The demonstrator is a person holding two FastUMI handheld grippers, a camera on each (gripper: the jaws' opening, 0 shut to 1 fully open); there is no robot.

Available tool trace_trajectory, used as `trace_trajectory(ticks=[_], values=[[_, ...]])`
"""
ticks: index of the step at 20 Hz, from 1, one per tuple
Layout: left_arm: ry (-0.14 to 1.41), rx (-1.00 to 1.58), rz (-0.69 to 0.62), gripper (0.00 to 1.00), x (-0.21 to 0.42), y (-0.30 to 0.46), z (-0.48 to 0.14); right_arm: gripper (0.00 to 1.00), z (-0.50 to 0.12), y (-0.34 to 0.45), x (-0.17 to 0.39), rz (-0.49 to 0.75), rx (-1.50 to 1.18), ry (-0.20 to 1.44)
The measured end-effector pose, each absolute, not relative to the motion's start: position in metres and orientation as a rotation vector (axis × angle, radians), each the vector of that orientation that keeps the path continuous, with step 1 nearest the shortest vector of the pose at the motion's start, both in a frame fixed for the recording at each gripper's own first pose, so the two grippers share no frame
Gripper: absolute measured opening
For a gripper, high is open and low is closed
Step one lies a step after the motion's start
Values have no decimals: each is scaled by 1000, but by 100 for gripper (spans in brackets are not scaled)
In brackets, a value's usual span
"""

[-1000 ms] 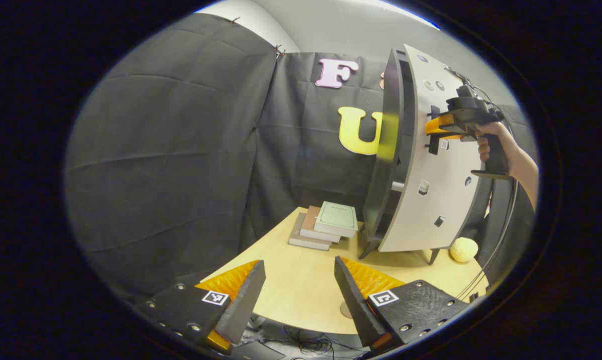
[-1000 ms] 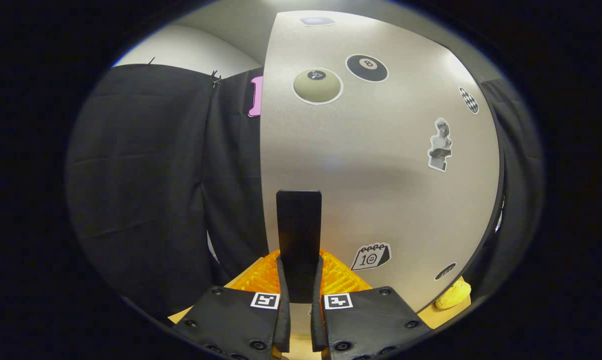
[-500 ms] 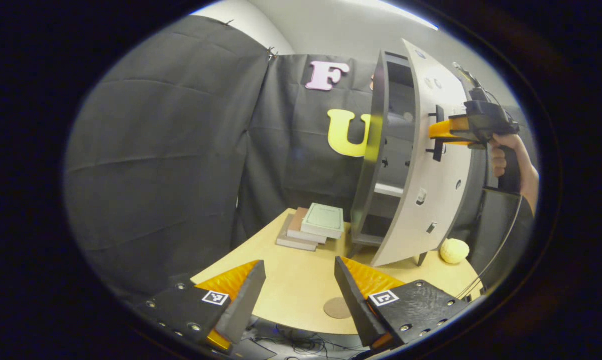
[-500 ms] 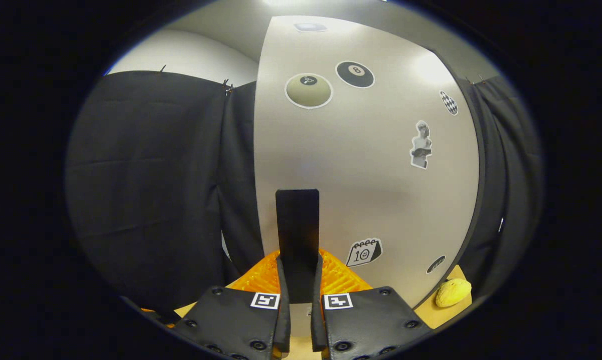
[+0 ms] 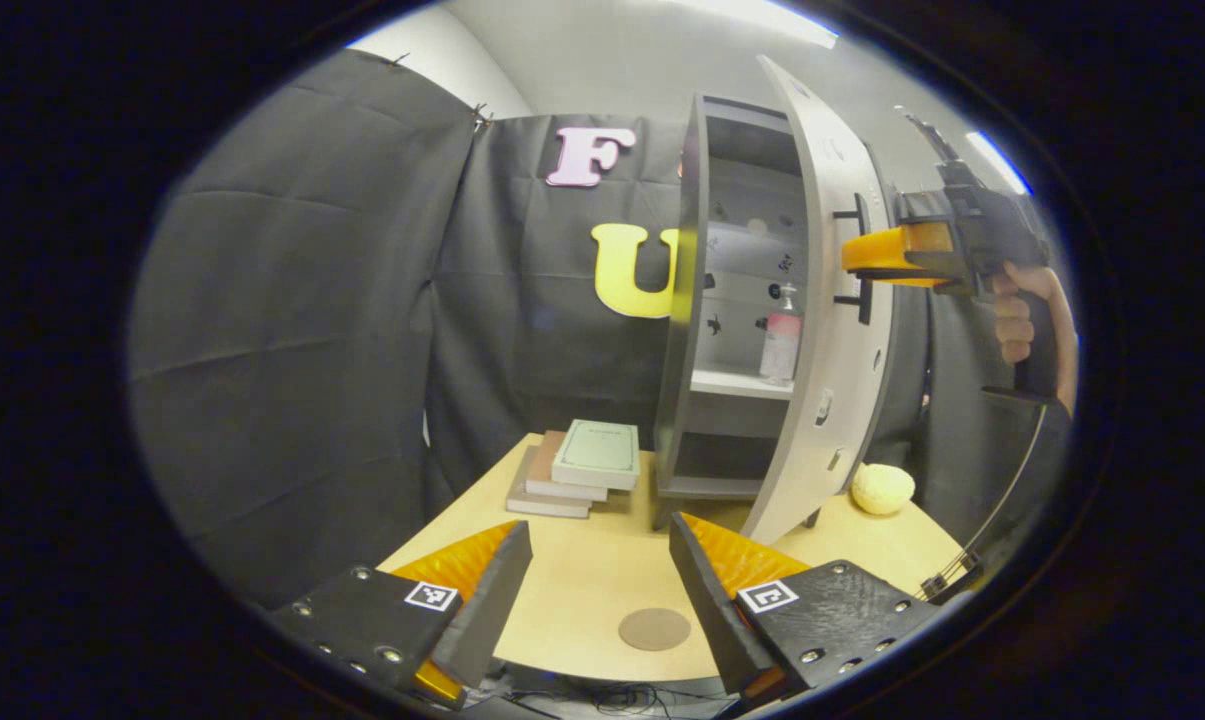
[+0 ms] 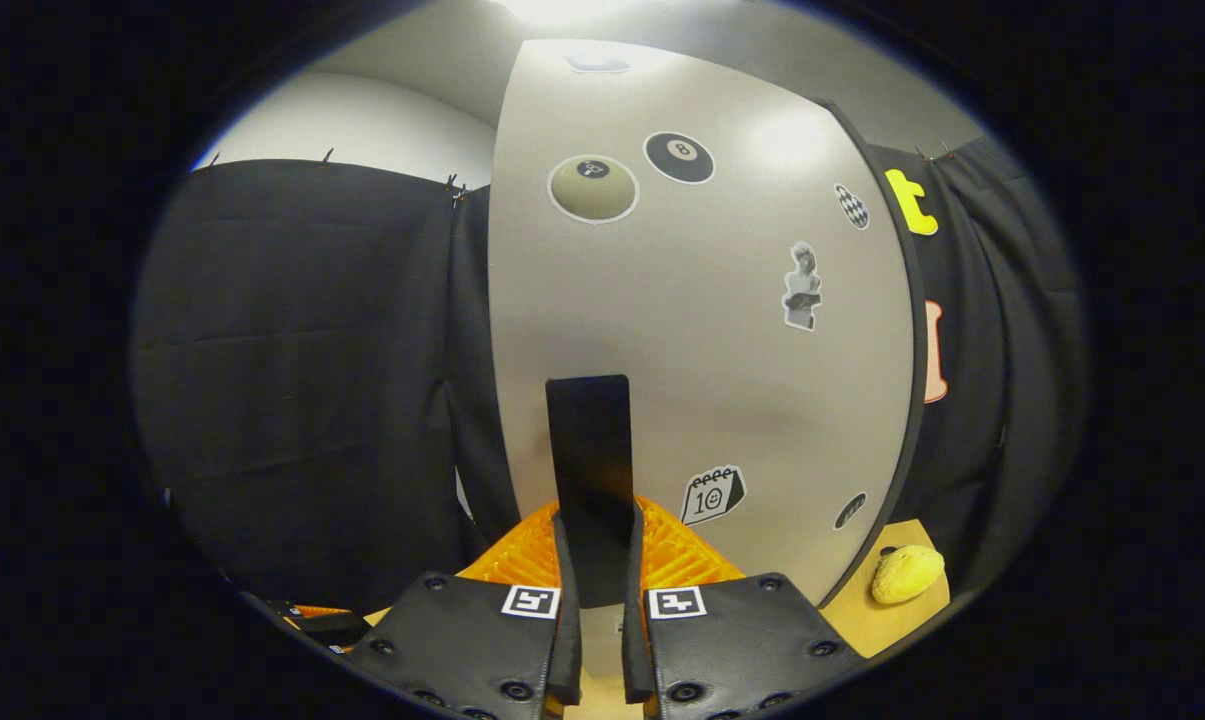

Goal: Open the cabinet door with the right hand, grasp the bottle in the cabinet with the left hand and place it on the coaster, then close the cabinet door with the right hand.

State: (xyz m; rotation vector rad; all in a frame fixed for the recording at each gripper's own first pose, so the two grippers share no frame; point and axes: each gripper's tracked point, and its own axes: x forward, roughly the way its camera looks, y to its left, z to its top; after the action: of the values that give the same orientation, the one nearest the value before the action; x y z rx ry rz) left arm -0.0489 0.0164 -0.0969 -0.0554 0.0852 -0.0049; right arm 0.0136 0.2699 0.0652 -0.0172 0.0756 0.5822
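The left gripper (image 5: 597, 585) hangs with its jaws spread and nothing between them, low over the near edge of the table (image 5: 582, 570). The coaster (image 5: 654, 629) lies flat on the table just ahead of the jaws and slightly to their right. Farther ahead, up and to the right, the bottle (image 5: 781, 345) stands upright on the middle shelf of the cabinet (image 5: 722, 300), its long axis vertical, well apart from these jaws. So the reach looks to be forward, upward and to the right, with the fingers closing across the bottle's sides.

The right gripper (image 6: 596, 560) has its jaws pinched on the door's handle (image 6: 590, 450), holding the door (image 6: 702, 330) swung open. That hand is nearer the bottle but busy; the door sits just right of the bottle, leaving the left side free for entry.
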Motion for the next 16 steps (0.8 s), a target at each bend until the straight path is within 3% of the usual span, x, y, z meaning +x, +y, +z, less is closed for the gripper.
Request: trace_trajectory(ticks=[16], values=[[95,-13,-187,86,-16,-49,-92,18,69,210,-11,480,-11,66]])
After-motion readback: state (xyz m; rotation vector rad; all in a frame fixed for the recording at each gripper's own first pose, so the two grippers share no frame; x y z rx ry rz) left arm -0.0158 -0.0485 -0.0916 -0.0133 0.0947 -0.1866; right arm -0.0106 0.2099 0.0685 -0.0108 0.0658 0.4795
